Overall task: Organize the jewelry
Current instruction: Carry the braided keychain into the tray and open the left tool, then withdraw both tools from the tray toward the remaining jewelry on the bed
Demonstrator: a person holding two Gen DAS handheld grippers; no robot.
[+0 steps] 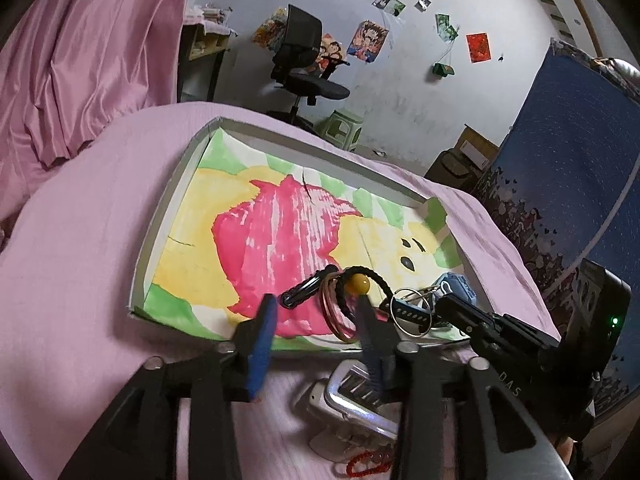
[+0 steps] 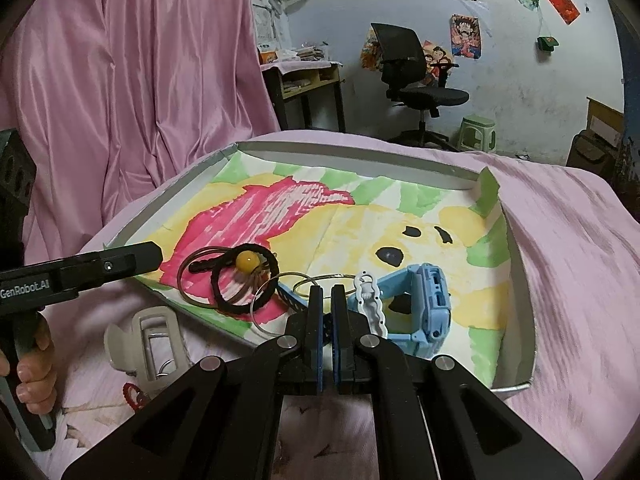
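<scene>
Left claw (image 1: 316, 312) spread wide above black hair tie with yellow bead (image 1: 357, 285) and thin bangles (image 1: 334, 314), lying in shallow tray (image 2: 520, 300) lined with painted paper, on pink-covered bed. Right claw (image 2: 326, 300) nearly closed, narrow gap only, poised near blue watch (image 2: 424, 308) and dark strap (image 2: 290, 298).

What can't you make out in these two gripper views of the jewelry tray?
- Right gripper: its pads hide whether it pinches the dark blue strap.
- Red bead bracelet: mostly hidden behind the left gripper frame in the left wrist view.
- Blue watch: face turned away.
- Silver clip: blurred, type unclear.
</scene>
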